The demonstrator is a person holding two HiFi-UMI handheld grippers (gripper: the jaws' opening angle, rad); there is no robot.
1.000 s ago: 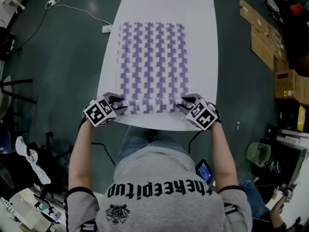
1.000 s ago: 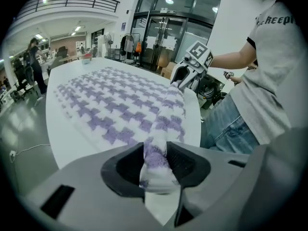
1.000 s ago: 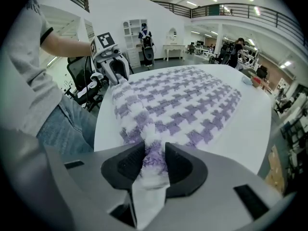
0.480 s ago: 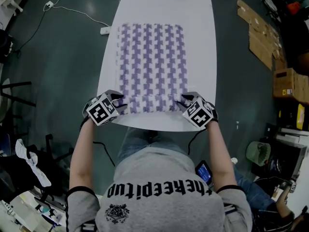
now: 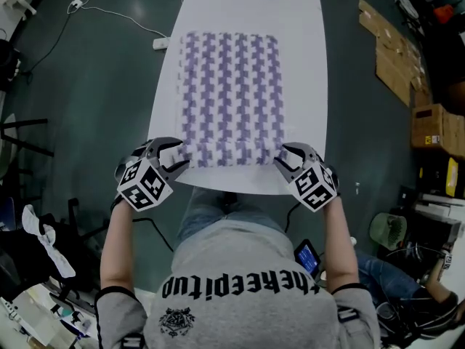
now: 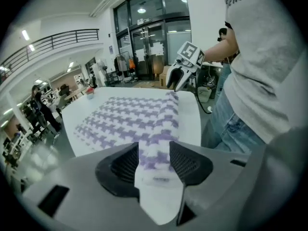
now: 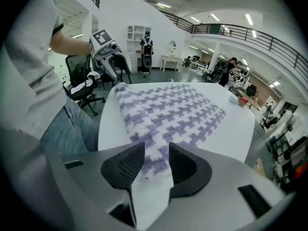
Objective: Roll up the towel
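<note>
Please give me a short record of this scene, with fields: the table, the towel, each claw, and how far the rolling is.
table: white, oval
towel: purple-and-white check, flat on the table, near edge curled into a thin roll
left claw: grips the roll's left end; jaws have just been opening, towel between them
right claw: closed on the roll's right end
progress: rolling barely begun

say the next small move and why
Probably roll the towel one more turn away from the person: the left gripper, whose jaws have just been opening, and the right gripper each pinch an end of its rolled edge, and most of it lies flat.
</note>
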